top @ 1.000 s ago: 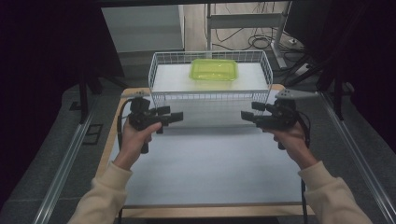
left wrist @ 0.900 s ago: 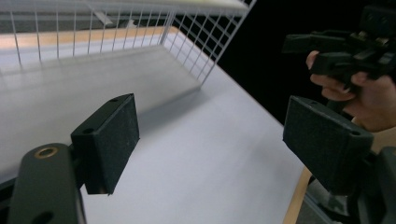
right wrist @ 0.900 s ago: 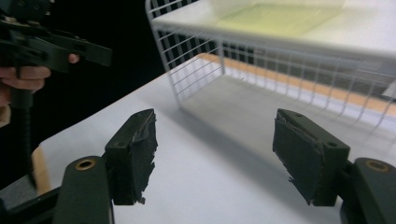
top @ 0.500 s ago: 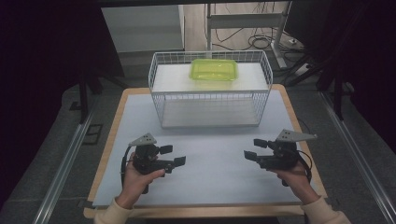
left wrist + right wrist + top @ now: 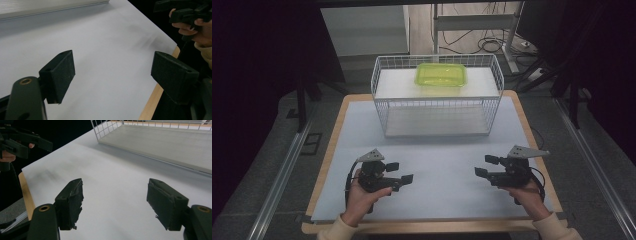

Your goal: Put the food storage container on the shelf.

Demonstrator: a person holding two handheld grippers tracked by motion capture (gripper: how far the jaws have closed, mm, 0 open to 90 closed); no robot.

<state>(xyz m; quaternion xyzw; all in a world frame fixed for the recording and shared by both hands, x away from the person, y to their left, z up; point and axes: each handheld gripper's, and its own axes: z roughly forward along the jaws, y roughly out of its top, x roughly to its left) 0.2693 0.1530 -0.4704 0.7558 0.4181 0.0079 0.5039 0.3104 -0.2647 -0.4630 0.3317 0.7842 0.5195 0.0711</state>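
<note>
A white wire rack [image 5: 437,107] stands at the back of the white table mat [image 5: 437,165]. On its top shelf lies a green lidded container [image 5: 440,74]. My left gripper [image 5: 399,172] is held low over the mat at the front left, open, with nothing between its jaws. My right gripper [image 5: 486,166] is at the front right, also open and empty. The two point toward each other. In the left gripper view its black pads [image 5: 61,73] frame bare mat. In the right gripper view the pads [image 5: 71,202] do the same, with the rack [image 5: 160,142] beyond.
The mat lies on a wooden board [image 5: 329,155] whose edge shows around it. Dark floor, metal rails [image 5: 282,175] and cables surround the table. The other hand and its gripper [image 5: 190,15] appear at the top right of the left gripper view.
Both hands have drawn back from the rack's front toward the near edge of the table. The grippers stay open and empty.
</note>
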